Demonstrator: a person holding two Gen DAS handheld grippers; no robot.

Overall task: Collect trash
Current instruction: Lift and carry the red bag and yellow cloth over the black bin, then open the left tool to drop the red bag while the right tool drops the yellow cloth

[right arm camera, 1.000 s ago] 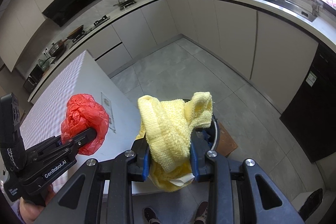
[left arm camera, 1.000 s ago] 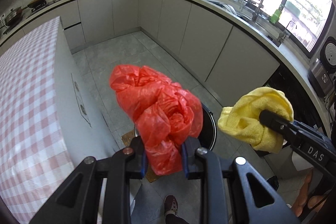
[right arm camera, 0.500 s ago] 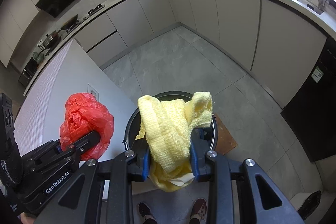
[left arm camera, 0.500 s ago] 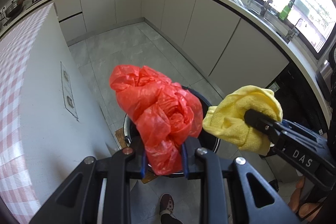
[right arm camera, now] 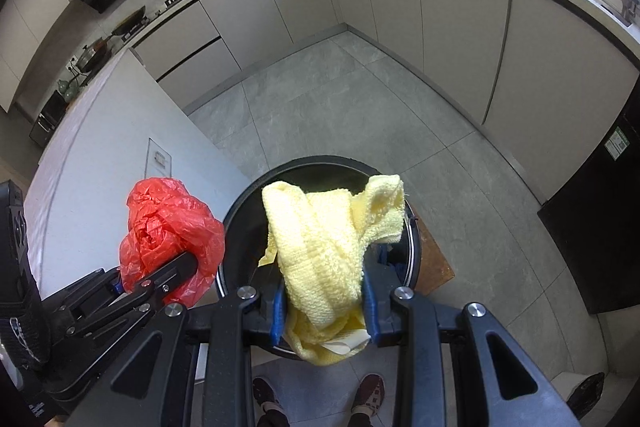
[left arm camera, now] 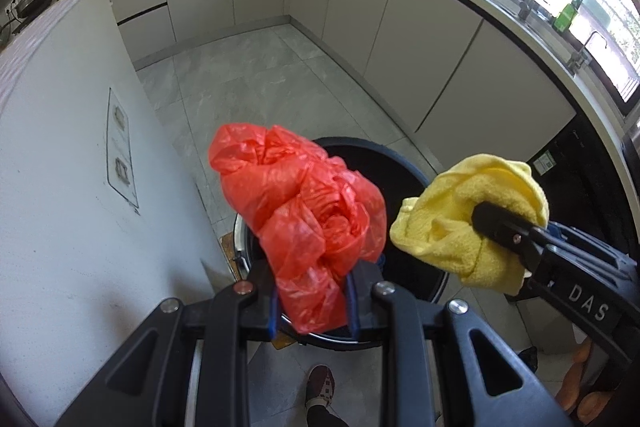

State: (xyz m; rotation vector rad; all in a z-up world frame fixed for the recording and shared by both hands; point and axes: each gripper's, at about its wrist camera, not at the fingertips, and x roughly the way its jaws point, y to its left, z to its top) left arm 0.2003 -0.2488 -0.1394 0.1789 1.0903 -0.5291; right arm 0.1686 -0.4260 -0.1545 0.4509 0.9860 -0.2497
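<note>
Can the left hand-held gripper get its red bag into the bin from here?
Probably yes. The left hand-held gripper holds the red bag above the open bin, with nothing between them. The yellow cloth hangs off to the right, apart.

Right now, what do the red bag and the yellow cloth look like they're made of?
Red bag: thin plastic film, glossy and semi-translucent, with sharp crinkles and bright highlights. Yellow cloth: soft woven or terry fabric, probably cotton or microfibre, matte, with a looped, nubbly texture and limp folds.

The left gripper [left arm camera: 313, 301] clamps a crumpled red plastic bag [left arm camera: 298, 215] above the dark bin [left arm camera: 404, 187].
</note>
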